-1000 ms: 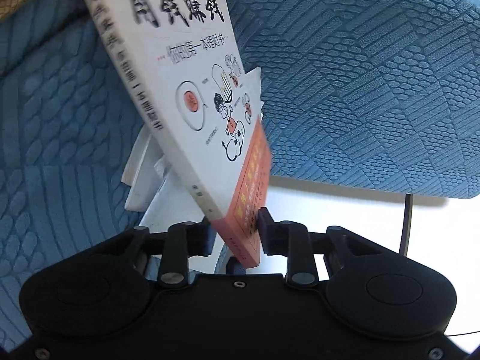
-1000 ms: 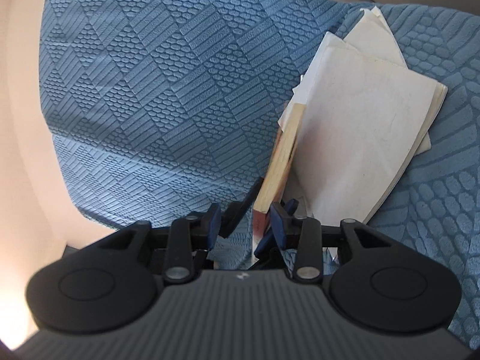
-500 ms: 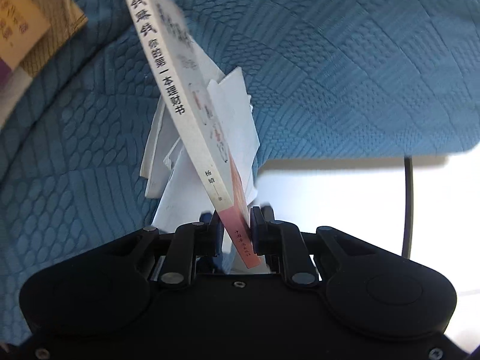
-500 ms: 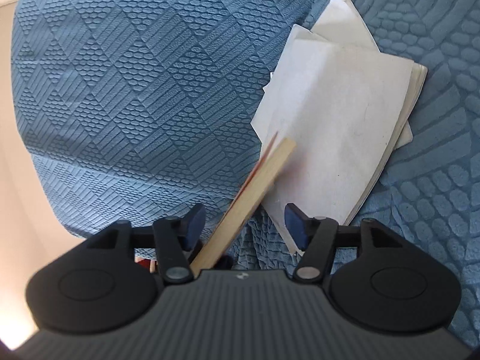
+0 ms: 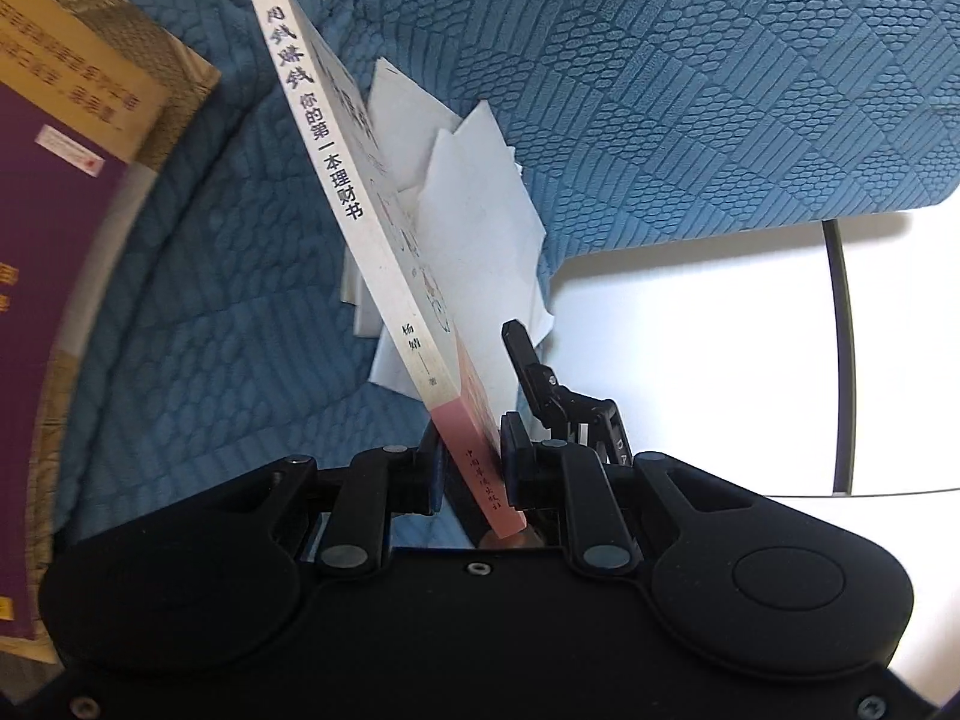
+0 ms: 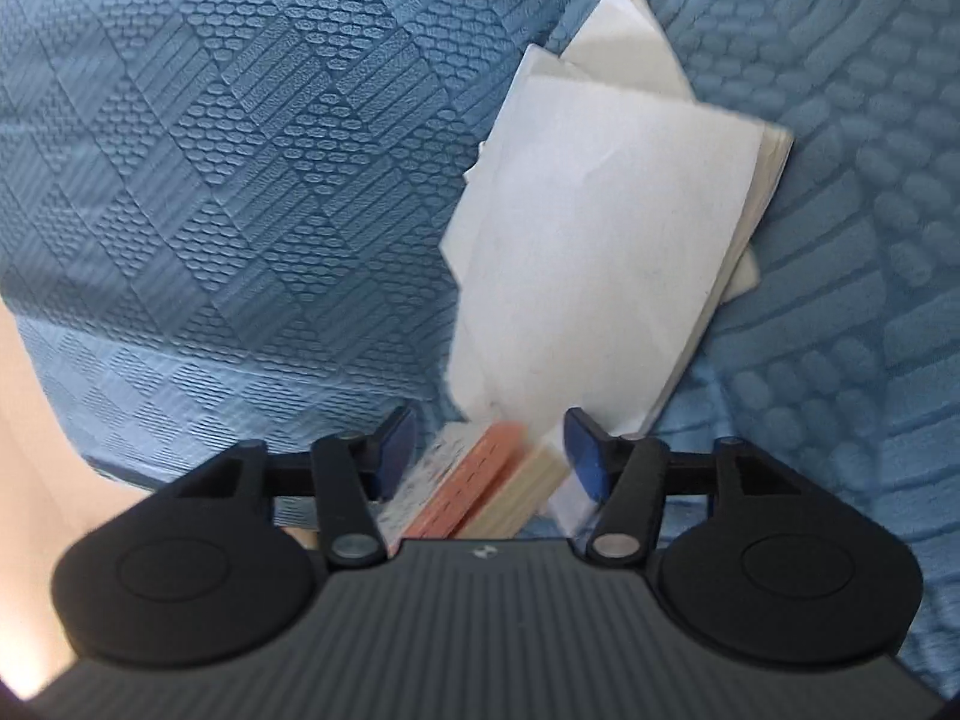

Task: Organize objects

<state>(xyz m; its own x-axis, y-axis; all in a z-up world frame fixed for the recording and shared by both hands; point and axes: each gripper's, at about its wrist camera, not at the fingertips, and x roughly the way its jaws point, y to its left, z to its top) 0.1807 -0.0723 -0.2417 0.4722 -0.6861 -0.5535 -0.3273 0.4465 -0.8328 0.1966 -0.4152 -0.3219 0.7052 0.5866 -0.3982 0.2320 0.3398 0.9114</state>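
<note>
Book [image 5: 384,276], spine lettered "你的第一本理财书", pinched in left claw [image 5: 471,468]; right claw [image 6: 489,450] closing, apart.

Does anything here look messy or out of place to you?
Yes. The loose white papers lie in a skewed, fanned heap on the blue cover, corners sticking out at different angles. The white book is held tilted on its edge by the left gripper rather than lying flat.

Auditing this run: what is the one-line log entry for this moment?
left tongs: shut on book | right tongs: closing, book corner between, not gripped | papers: on blue cover
</note>
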